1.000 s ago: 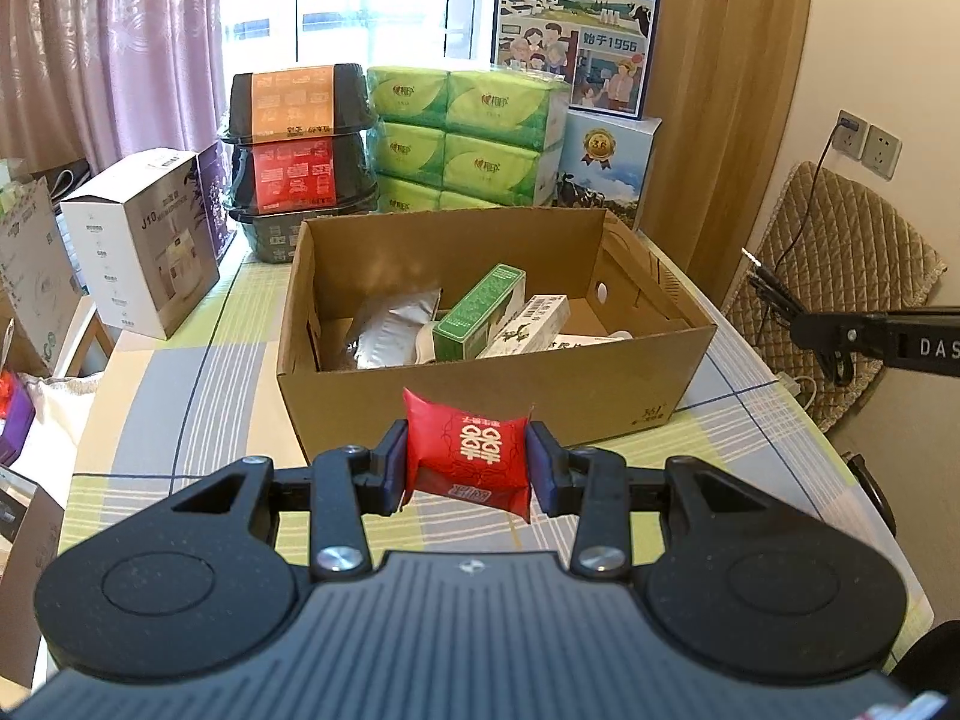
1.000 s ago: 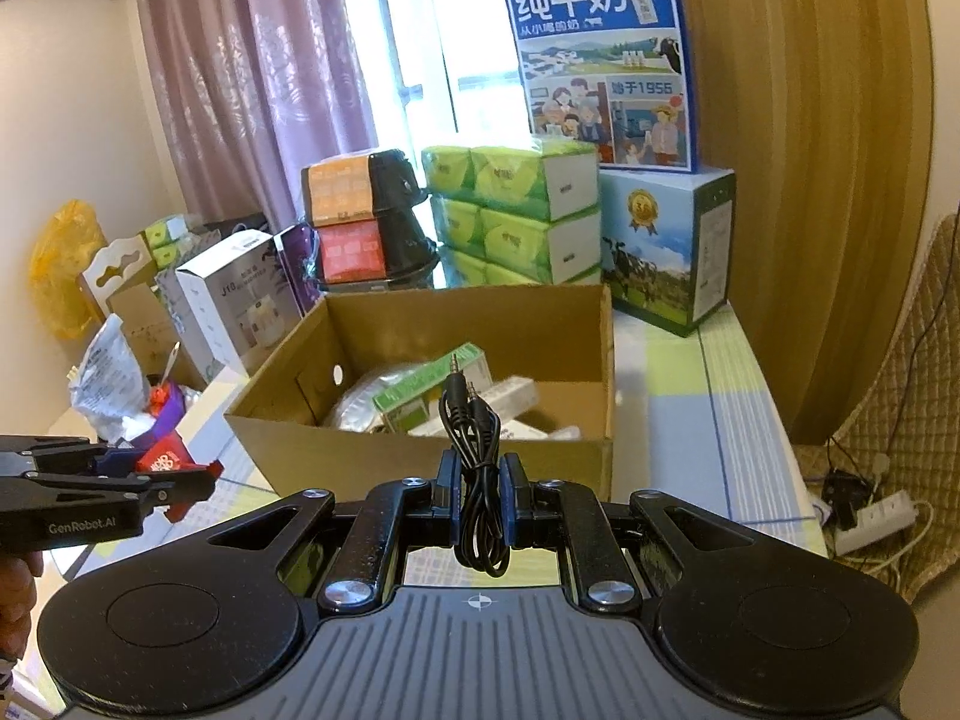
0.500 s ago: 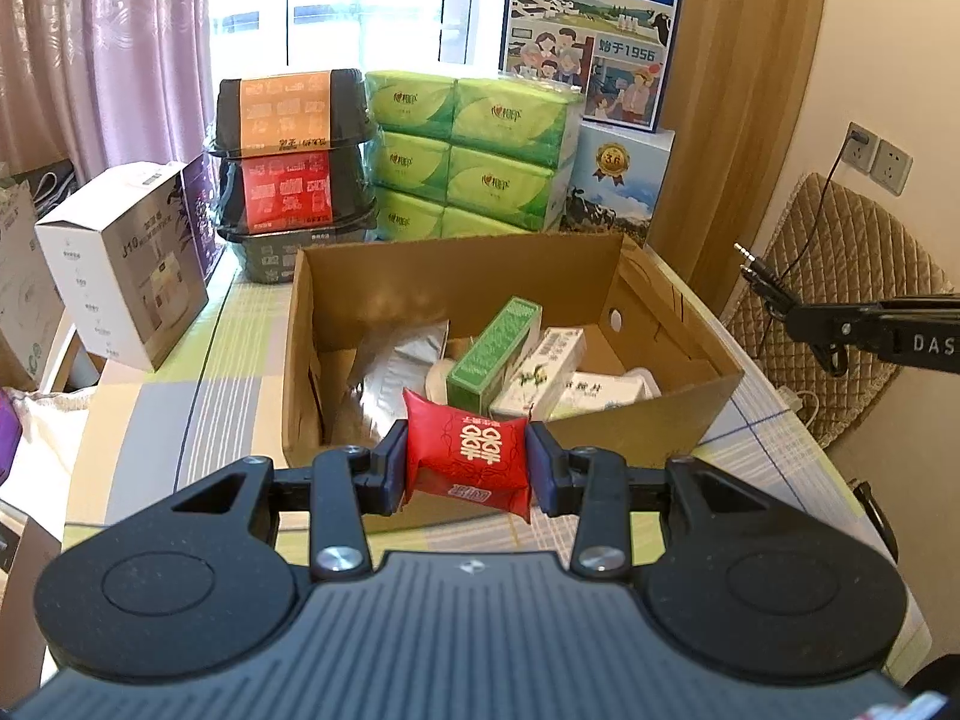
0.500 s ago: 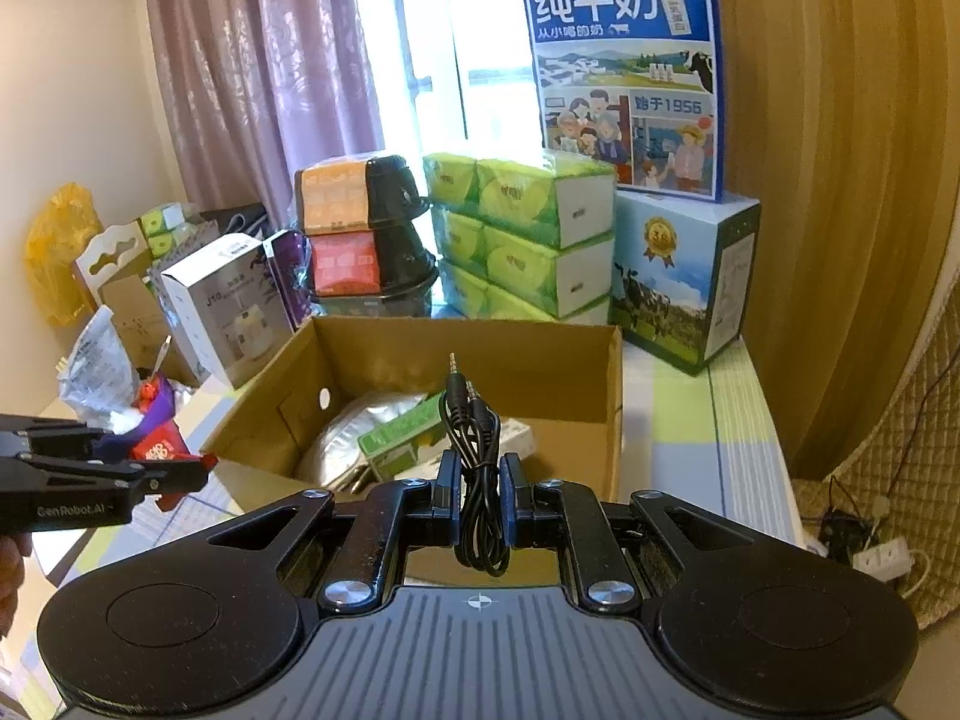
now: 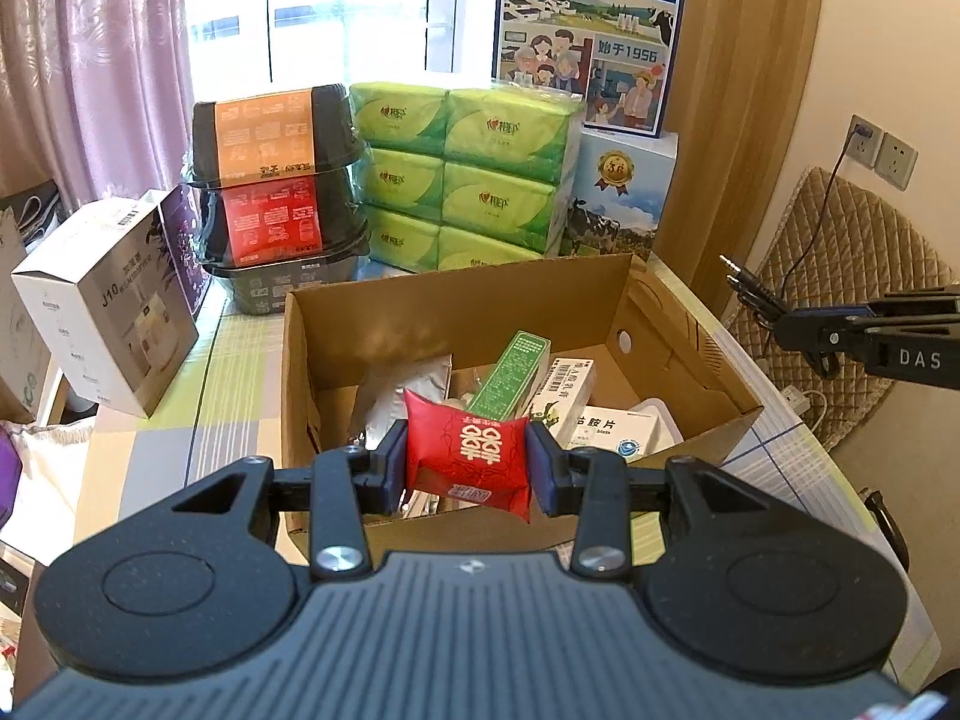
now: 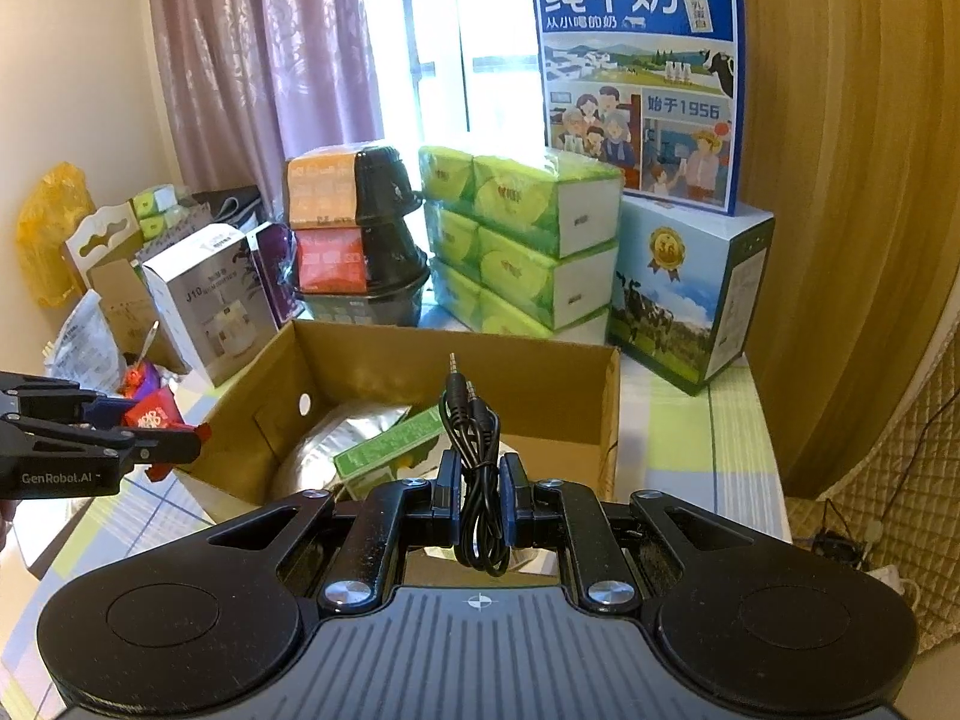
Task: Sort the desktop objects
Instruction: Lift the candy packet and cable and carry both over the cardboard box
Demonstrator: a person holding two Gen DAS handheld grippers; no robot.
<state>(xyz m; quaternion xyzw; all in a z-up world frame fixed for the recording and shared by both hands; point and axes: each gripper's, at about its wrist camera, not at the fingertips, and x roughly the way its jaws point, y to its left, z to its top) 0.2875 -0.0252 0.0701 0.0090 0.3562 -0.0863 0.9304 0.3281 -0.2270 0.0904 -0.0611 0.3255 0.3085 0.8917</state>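
Red foil fills my left view: the left gripper (image 5: 468, 467) pinches a red candy packet (image 5: 467, 457) printed with a white double-happiness character, both pads pressed on its sides. Compared with a second ago, it has moved forward and now hangs over the near wall of the cardboard box (image 5: 672, 324), where earlier it sat short of that wall. My right gripper (image 6: 480, 495) is clamped on a coiled black audio cable (image 6: 474, 480), its two jack plugs pointing up; it too has come closer to the box, at the box's near right corner.

Inside the box I see a silver foil pouch (image 5: 390, 396), a green carton (image 5: 510, 375) leaning on its end, and white medicine boxes (image 5: 606, 426), one reading "胺片". From the right view the left gripper's arm reads "GenRobot.AI"; from the left view the right one shows "DAS".

Beyond the box, on the striped desk (image 5: 150, 456), stands a white carton marked "J10" (image 5: 105, 306), then stacked black bowls (image 5: 279, 192) with orange and red sleeves, green tissue packs (image 5: 468, 180), and a blue milk carton box (image 5: 585, 36) printed "纯牛奶" and "始于1956".
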